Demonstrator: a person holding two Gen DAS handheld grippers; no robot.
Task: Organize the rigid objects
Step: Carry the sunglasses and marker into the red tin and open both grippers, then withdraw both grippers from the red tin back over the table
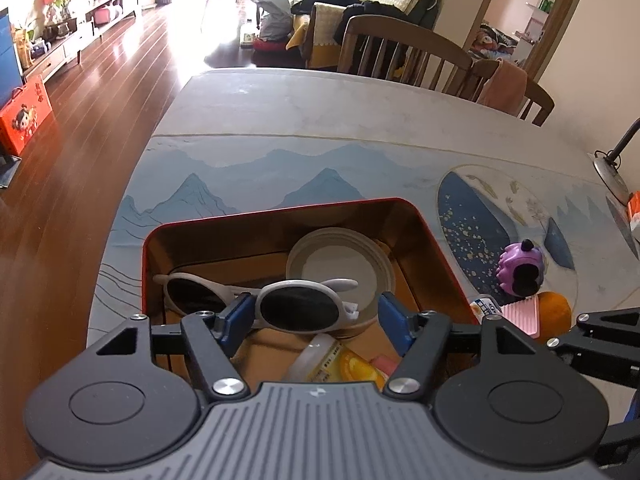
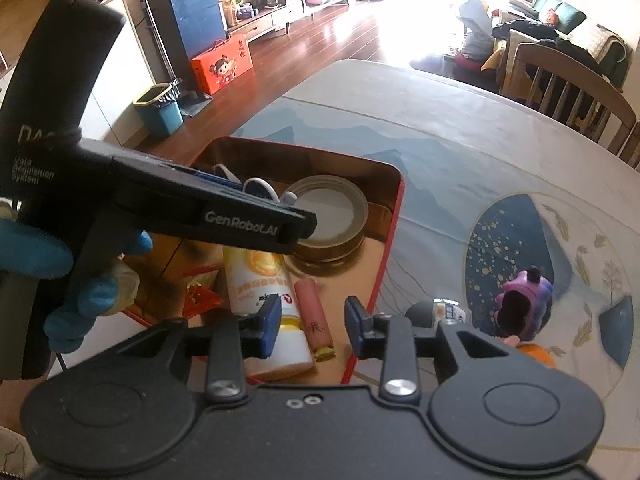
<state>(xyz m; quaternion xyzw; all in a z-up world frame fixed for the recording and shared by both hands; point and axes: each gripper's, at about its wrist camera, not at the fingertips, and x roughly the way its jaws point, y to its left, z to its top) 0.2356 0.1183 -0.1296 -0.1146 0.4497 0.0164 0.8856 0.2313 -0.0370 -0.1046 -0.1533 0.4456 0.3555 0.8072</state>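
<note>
A red-rimmed, gold-lined tin box (image 1: 436, 248) (image 2: 394, 216) stands on the table. Inside lie white sunglasses (image 1: 256, 300), a round lid (image 1: 340, 268) (image 2: 332, 212), a yellow-and-white bottle (image 2: 264, 304) (image 1: 320, 360) and a pink stick (image 2: 314, 316). My left gripper (image 1: 316, 320) is open above the box, its left pad (image 1: 234, 316) next to the sunglasses, with nothing held. My right gripper (image 2: 310, 328) is open and empty over the box's near right corner. On the table right of the box stand a purple toy (image 1: 520, 268) (image 2: 524, 300), a small bottle (image 1: 486, 306) (image 2: 446, 312), a pink comb (image 1: 520, 314) and an orange thing (image 1: 554, 312).
The left gripper's body (image 2: 160, 200) and a blue-gloved hand (image 2: 36, 256) fill the left of the right wrist view. Wooden chairs (image 1: 400, 48) stand at the table's far side. A lamp base (image 1: 610, 172) stands at the right edge. The table's left edge (image 1: 132, 184) drops to the wood floor.
</note>
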